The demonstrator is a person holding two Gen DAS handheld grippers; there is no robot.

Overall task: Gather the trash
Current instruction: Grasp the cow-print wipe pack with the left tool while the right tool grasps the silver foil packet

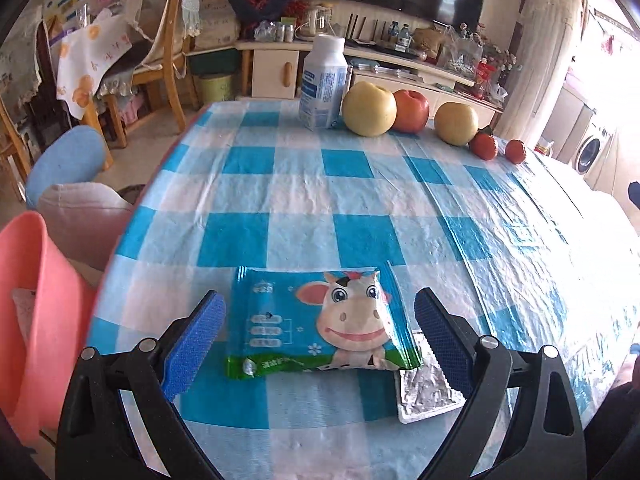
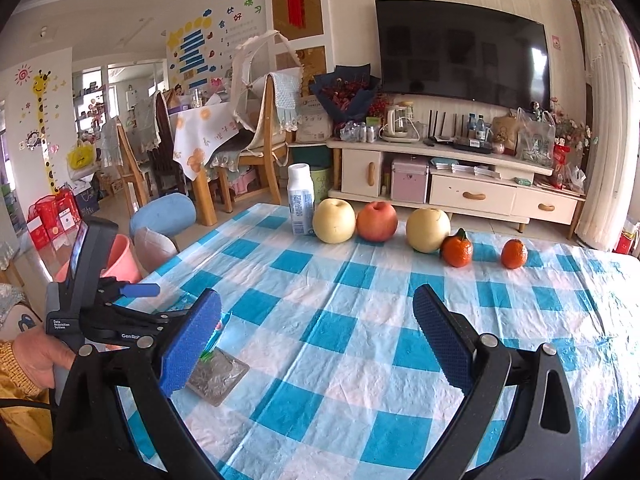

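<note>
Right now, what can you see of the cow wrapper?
The cow wrapper is a glossy blue plastic packet with a cartoon cow and a green bottom band. It lies flat, slightly crinkled, on the checked tablecloth, between the open left gripper's blue pads, untouched. Its right corner overlaps a silver foil tray.

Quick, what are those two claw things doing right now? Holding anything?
Left gripper: jaws open around the cow wrapper, not yet closed on it.
Right gripper: jaws open, holding nothing, above the tablecloth.
</note>
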